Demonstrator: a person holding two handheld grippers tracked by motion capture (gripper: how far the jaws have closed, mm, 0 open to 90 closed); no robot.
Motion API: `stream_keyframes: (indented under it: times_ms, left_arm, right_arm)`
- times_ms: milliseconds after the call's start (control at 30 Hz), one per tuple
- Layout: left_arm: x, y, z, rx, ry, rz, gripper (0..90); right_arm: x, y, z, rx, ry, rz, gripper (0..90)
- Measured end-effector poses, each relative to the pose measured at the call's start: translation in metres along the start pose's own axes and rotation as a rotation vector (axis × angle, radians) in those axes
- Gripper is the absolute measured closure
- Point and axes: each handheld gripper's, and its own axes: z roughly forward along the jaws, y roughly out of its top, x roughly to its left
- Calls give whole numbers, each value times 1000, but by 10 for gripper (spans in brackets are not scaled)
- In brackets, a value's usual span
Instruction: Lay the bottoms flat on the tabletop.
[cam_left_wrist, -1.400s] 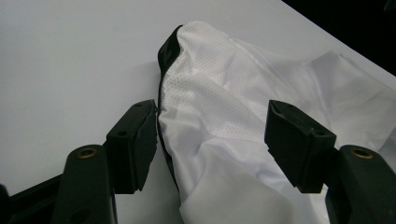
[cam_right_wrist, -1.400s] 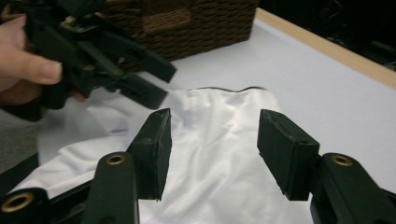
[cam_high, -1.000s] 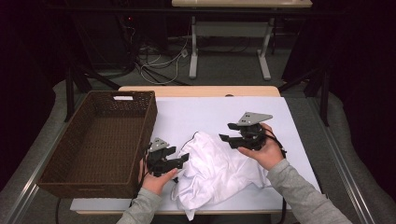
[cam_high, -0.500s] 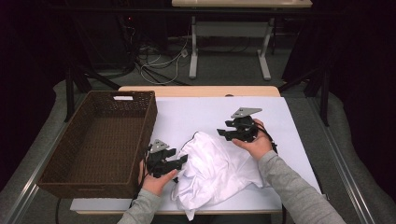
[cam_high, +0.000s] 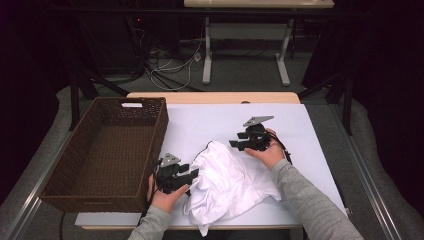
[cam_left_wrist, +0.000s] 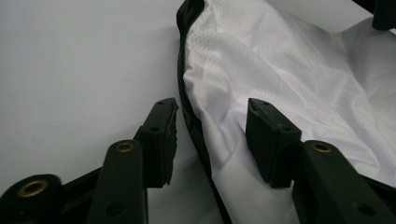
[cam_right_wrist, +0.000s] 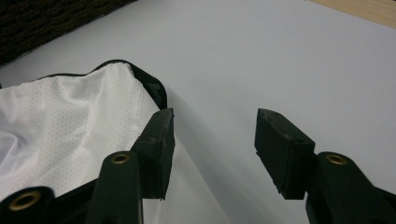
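A crumpled white mesh garment (cam_high: 230, 180) with black trim lies on the white table (cam_high: 210, 120), near its front. My left gripper (cam_high: 192, 175) sits at the garment's left edge. Its jaws have just been closing around the black-trimmed edge (cam_left_wrist: 187, 93). The cloth (cam_left_wrist: 303, 84) lies between them, with a gap still showing at the pads, so the left gripper (cam_left_wrist: 212, 107) is open. My right gripper (cam_high: 235, 144) hovers low at the garment's far edge, open. In its own view the right gripper (cam_right_wrist: 215, 114) has bare table between its jaws, and the garment's corner (cam_right_wrist: 70, 112) lies beside its left jaw.
A deep brown wicker basket (cam_high: 155, 140) stands on the left of the table, close to my left hand. Bare white tabletop stretches behind and to the right of the garment. Beyond the table are cables and another table's legs (cam_high: 207, 55).
My right gripper has come down and to the left, closer to the garment's far edge. The left hand has stayed where it was.
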Motion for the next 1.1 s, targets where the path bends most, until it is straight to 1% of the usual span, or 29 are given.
stream_keyframes:
  times_ms: [33,67,100,133,167,200,233,267,333,367,400,467,500,533,567,600,633,667,700,733,767,833,867,900,933,967,1000,1033,1100]
  left_arm:
    - [0,-1,1,7,2,4,578]
    - [0,-1,1,18,10,20,609]
    - [0,-1,1,24,10,14,639]
    - [-1,-2,2,28,14,16,663]
    - [0,-2,1,42,19,28,696]
    - [0,-3,2,46,25,21,735]
    - [0,-4,2,54,28,25,761]
    - [1,-4,2,55,34,21,783]
    - [2,-4,0,58,36,20,827]
    - [1,-4,-1,56,39,16,833]
    - [1,-4,-2,57,43,22,838]
    - [1,-4,-3,52,51,25,843]
    - [0,-3,-4,42,49,22,844]
    - [0,-3,-5,39,55,19,845]
    - [0,-2,-6,28,64,22,846]
    - [-1,0,-8,17,65,12,847]
    - [0,0,-9,4,66,13,847]
    - [0,1,-10,1,72,20,847]
    - [1,2,-11,-7,73,12,848]
    - [1,3,-13,-8,80,16,847]
    - [1,3,-14,-17,78,13,847]
    - [1,4,-15,-26,80,6,848]
    - [2,4,-15,-27,83,6,847]
    - [1,4,-15,-29,81,0,848]
    - [1,5,-16,-25,83,6,847]
    - [2,6,-16,-25,85,12,848]
    - [1,6,-15,-32,86,5,848]
    - [1,7,-16,-31,87,10,847]
    - [2,8,-16,-29,88,14,848]
  right_arm:
    - [0,-1,1,12,1,0,473]
    - [0,-1,3,15,-6,5,473]
    - [-1,-2,5,21,-4,-4,473]
    - [-1,-2,5,30,-1,3,474]
    - [-1,-3,7,36,11,4,476]
    - [-1,-4,8,39,16,3,477]
    - [1,-6,9,53,14,11,477]
    - [1,-7,10,68,7,-14,479]
    - [1,-9,12,78,15,-4,482]
    - [1,-10,12,80,17,-6,482]
    - [0,-12,12,86,23,-3,484]
    - [-1,-15,12,112,23,1,485]
    - [-1,-17,13,106,36,4,486]
    - [-1,-19,14,115,34,4,486]
    - [-1,-20,13,132,43,8,486]
    - [-1,-21,13,148,47,15,486]
    - [-1,-24,13,156,48,5,488]
    - [0,-25,13,162,53,8,492]
    - [1,-27,14,154,53,9,497]
    - [2,-28,13,159,60,10,507]
    - [3,-29,12,166,59,21,519]
    - [5,-32,12,155,78,8,549]
    - [7,-33,12,158,73,0,571]
    - [8,-33,12,158,80,2,616]
    - [10,-34,13,142,100,21,658]
    - [9,-33,12,162,107,7,691]
    - [10,-33,12,164,111,20,736]
    - [10,-33,13,159,127,33,784]
    - [12,-31,12,183,145,41,878]
